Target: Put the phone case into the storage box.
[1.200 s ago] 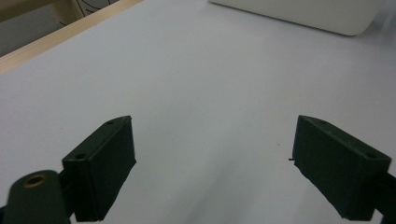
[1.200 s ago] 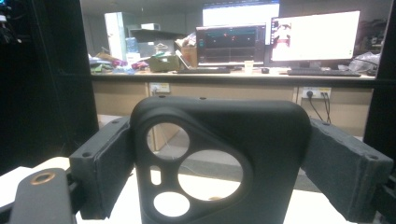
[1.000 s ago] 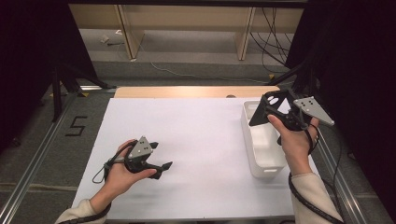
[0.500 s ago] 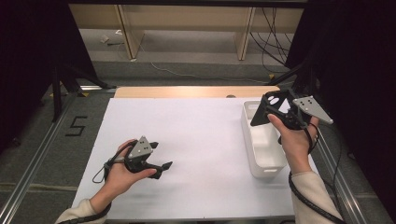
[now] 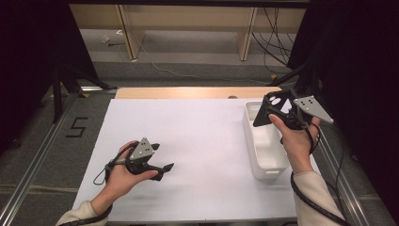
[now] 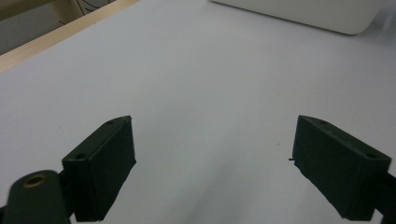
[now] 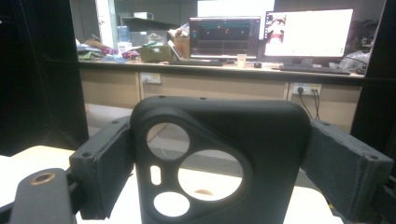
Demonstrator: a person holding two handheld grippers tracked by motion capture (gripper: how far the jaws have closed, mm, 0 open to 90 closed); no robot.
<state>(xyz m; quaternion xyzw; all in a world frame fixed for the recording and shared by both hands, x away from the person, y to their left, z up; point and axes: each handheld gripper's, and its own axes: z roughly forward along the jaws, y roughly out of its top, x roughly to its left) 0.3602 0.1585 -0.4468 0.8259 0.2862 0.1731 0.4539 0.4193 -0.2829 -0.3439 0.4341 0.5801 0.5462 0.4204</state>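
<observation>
Although a second separates this moment from the earliest picture, nothing has shifted: both hands, both tools and the bin sit where they were.

The right tongs (image 5: 269, 109) are held up above the far end of the white bin (image 5: 263, 157), clamped on a black phone case (image 7: 219, 158), one pad against each of its long edges. The case is a matte, smooth shell with rounded corners and a raised lens panel cut through by two large round holes, one smaller round hole and a short slot; through the holes the pale surface and the room beyond can be seen. The pads (image 7: 105, 170) pressing on it look like coarse, slightly fuzzy black foam, cut as blunt rectangular blocks.

The left tongs (image 5: 162, 170) lie low over the white surface (image 5: 207, 141), near its front left part, with the jaws standing wide apart and nothing but bare surface between them. The surface is flat, matte and unmarked, with a strip of light wood along its far edge.

The bin is a long rectangular tub of smooth white plastic with rounded corners and a lipped rim, standing at the right side of the surface.
</observation>
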